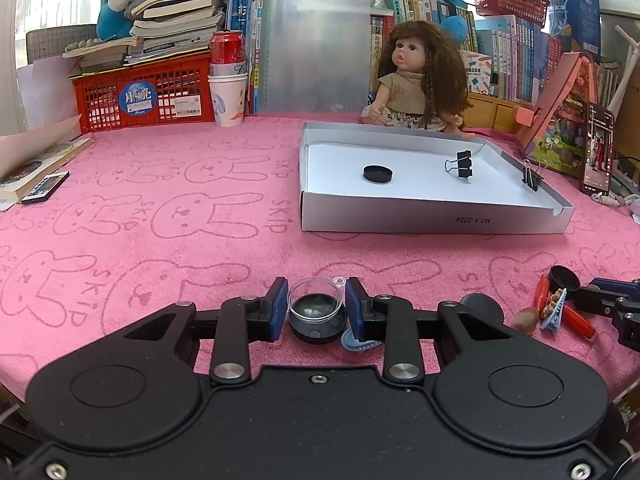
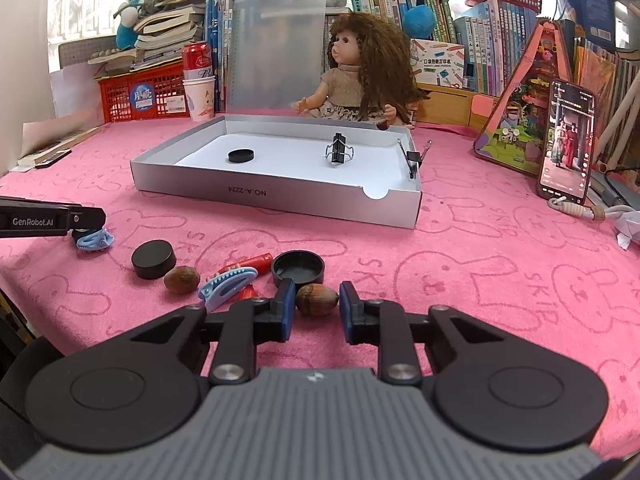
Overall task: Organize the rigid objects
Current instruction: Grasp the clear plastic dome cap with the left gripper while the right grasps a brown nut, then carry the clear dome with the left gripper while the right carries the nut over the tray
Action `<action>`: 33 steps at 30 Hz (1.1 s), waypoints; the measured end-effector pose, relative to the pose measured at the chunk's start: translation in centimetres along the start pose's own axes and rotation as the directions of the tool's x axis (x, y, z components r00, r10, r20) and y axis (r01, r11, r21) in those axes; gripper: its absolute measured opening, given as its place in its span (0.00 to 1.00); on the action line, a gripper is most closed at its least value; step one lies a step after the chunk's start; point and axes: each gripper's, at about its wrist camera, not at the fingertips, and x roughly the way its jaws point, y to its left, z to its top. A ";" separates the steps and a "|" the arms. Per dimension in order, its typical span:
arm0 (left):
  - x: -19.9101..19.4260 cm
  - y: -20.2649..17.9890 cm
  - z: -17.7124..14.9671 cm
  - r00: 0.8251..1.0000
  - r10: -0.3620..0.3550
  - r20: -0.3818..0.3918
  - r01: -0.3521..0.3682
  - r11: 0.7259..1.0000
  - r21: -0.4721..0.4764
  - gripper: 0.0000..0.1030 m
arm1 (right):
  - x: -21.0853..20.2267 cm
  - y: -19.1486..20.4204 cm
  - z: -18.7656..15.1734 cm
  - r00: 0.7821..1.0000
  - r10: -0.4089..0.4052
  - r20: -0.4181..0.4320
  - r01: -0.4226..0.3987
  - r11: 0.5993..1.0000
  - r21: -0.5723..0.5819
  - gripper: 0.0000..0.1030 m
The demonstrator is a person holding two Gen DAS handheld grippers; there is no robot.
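Note:
In the left wrist view my left gripper (image 1: 317,304) is shut on a small jar (image 1: 317,314) with a black base and a clear domed lid, standing on the pink cloth. In the right wrist view my right gripper (image 2: 317,304) is shut on a brown nut (image 2: 317,299), a blue pad against each side. Loose beside it lie a black lid (image 2: 298,267), a red cylinder (image 2: 256,264), a blue hair claw (image 2: 226,282), a second nut (image 2: 182,279) and a black puck (image 2: 154,259). The grey tray (image 2: 280,196) holds a black cap (image 2: 241,155) and two binder clips (image 2: 339,149).
Another blue hair claw (image 1: 360,342) lies under my left gripper's right finger. A doll (image 1: 420,80), a clipboard, a red basket (image 1: 144,96), cups and books line the back. A phone (image 2: 566,140) stands at the right. Books lie at the left edge.

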 end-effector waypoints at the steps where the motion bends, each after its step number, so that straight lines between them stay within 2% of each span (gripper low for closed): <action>1: 0.0 0.0 0.0 1.000 0.001 0.001 -0.001 1.000 0.000 0.28 | 0.0 -0.1 0.0 1.000 -0.001 0.001 0.001 1.000 0.004 0.27; 14: -0.2 -0.2 1.4 1.000 -0.018 0.020 0.018 1.000 -0.005 0.28 | 0.2 -0.9 1.3 0.999 -0.035 0.020 0.034 0.998 0.046 0.27; 23: 0.5 -1.1 4.5 0.995 -0.075 0.059 0.076 0.997 -0.005 0.28 | 0.9 -2.2 3.5 0.998 -0.043 0.039 0.038 0.992 0.120 0.27; 33: 2.2 -2.2 7.8 0.991 -0.106 0.084 0.105 0.994 0.007 0.28 | 1.9 -2.4 5.7 0.995 -0.058 0.078 0.050 0.993 0.104 0.27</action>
